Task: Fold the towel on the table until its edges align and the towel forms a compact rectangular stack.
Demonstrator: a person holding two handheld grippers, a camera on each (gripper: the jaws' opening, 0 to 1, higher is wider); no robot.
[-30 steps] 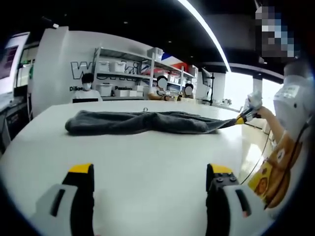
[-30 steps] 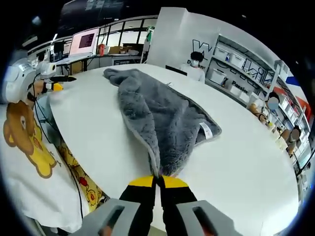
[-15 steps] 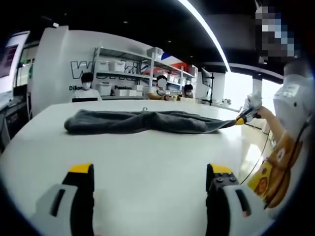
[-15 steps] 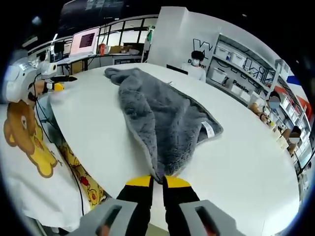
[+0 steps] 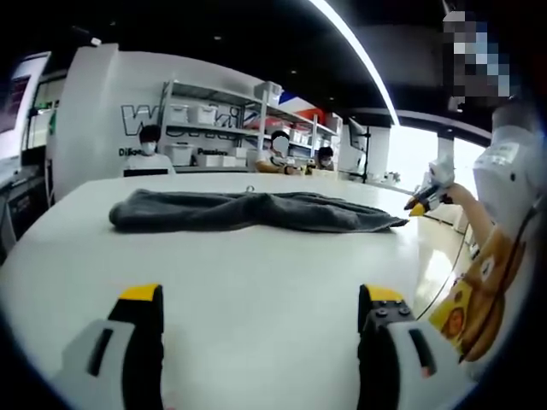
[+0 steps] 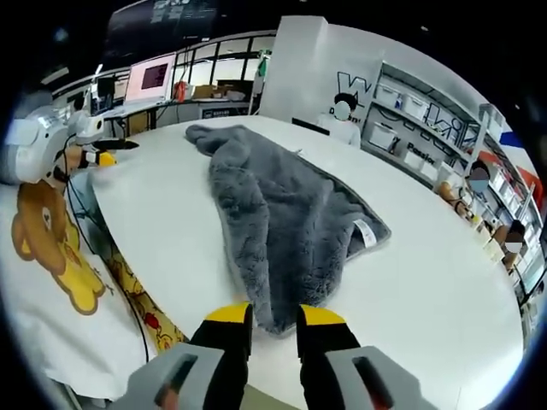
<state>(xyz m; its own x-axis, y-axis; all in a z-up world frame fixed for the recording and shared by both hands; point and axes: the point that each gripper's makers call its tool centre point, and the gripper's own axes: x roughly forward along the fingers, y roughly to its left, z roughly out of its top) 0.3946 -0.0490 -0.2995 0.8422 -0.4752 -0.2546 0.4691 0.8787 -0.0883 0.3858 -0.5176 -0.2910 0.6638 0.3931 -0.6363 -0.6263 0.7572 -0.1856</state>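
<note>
Since a second ago the right gripper (image 6: pixel 265 320) has let go of the towel's near corner: its yellow-tipped jaws, then pinched on the cloth, now stand apart with the corner lying flat between and just ahead of them. From the left gripper view, the grey plush towel (image 5: pixel 248 210) lies as a long low ridge across the far half of the round white table (image 5: pixel 256 282), one end reaching toward the table's right edge, where the right gripper shows small and clear of the cloth; the left gripper (image 5: pixel 256 299) hangs over the near edge with jaws wide and empty, well apart from the towel. From the right gripper view, the towel (image 6: pixel 282 213) runs away from the near edge toward the far side, loosely doubled, thick and deep-piled, with a white label (image 6: pixel 366 231) at its right-hand edge. It looks soft, limp and fairly heavy for cloth, so it should drape and drag rather than hold a shape; corners and hemmed edges look like the surest places to pinch. This view gives the spread, folds and label, which the left gripper view flattens into a ridge; that one instead gives the towel's length along the table.
</note>
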